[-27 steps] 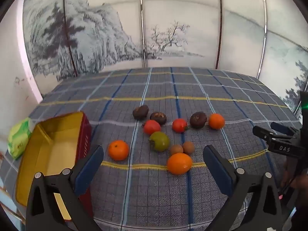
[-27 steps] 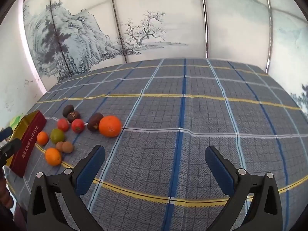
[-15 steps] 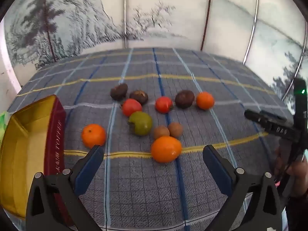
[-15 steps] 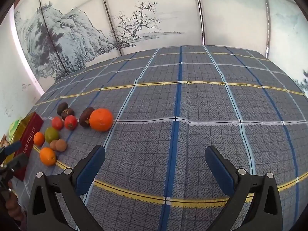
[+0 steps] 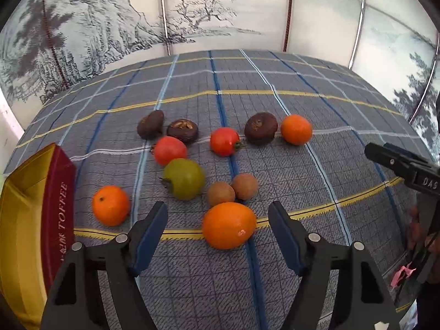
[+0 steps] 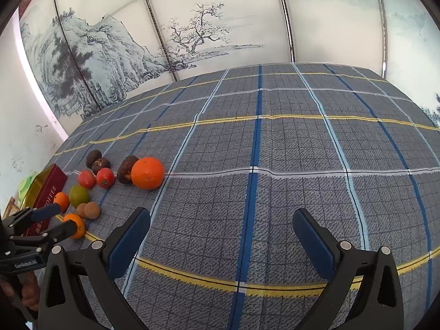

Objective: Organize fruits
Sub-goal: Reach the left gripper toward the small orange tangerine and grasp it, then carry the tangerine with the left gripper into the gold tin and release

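Several fruits lie on the checked cloth (image 5: 275, 88). A large orange (image 5: 228, 225) sits between the fingers of my left gripper (image 5: 217, 209), whose pads stand clear of it on both sides; the gripper is open. Around it are two brown longans (image 5: 220, 193), a green fruit (image 5: 183, 178), two red tomatoes (image 5: 170, 150), three dark brown fruits (image 5: 260, 128) and two smaller oranges (image 5: 110, 205). An open red tin with a gold inside (image 5: 27, 220) stands at the left. My right gripper (image 6: 221, 214) hangs wide open over bare cloth, right of the fruit.
A painted landscape screen (image 6: 192, 35) stands behind the table. A green packet (image 6: 26, 184) lies beyond the tin at the table's left edge. The right gripper (image 5: 385, 156) and the hand holding it show at the right of the left wrist view.
My left gripper has come down and forward over the large orange, and its fingers have narrowed around it. The right gripper has tilted slightly and stays wide open.
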A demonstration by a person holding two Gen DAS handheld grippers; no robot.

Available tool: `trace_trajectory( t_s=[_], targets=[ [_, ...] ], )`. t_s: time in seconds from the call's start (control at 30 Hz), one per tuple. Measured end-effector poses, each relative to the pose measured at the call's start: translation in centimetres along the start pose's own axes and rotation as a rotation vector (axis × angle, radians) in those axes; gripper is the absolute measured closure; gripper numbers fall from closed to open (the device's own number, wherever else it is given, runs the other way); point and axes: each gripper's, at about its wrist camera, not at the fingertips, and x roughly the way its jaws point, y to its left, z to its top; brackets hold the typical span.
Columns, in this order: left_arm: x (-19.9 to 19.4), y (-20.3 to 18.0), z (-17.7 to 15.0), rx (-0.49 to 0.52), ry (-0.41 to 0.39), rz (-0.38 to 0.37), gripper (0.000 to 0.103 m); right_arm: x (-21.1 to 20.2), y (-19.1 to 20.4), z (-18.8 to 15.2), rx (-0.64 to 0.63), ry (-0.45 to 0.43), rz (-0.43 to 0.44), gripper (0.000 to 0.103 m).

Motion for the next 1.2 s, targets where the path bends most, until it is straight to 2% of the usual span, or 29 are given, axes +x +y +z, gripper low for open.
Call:
trace_trajectory(
  t_s=[0.1, 0.13, 0.17, 0.23, 0.27, 0.53, 0.8, 1.03, 1.2],
  targets=[
    [0.2, -0.2, 0.0, 0.004, -0.002, -0.017, 0.032, 0.0, 0.1, 0.0, 0.002, 0.002, 0.004, 0.0],
    [0.4, -0.1, -0.1, 0.005, -0.001, -0.023, 0.037, 0.0, 0.0, 0.0, 0.002, 0.002, 0.004, 0.0],
    [0.6, -0.2, -0.1, 0.005, 0.002, -0.028, 0.049, 0.1, 0.0, 0.1, 0.003, 0.006, 0.005, 0.0],
    [1.4, -0.1, -0.2, 0.002, 0.034, -0.058, 0.064, 0.2, 0.0, 0.1, 0.005, 0.012, 0.003, 0.0],
    [1.6, -0.1, -0.3, -0.001, 0.037, -0.068, 0.065, 0.3, 0.0, 0.2, 0.005, 0.015, 0.002, 0.0],
    [-0.1, 0.3, -0.9, -0.033, -0.004, -0.094, 0.067, 0.8, -0.3, 0.3, 0.023, 0.038, -0.011, 0.0],
    [-3.5, 1.0, -0.4, -0.057, -0.048, -0.055, 0.067, 1.6, 0.1, 0.4, 0.009, 0.066, -0.037, 0.0],
    [-6.1, 3.4, 0.2, -0.072, -0.088, 0.033, 0.066, 2.1, 0.3, 0.4, -0.001, 0.09, -0.068, 0.0],
    [-8.3, 6.9, 0.6, -0.08, -0.119, 0.121, 0.066, 2.5, 0.6, 0.3, -0.016, 0.108, -0.093, 0.0]
  ],
)
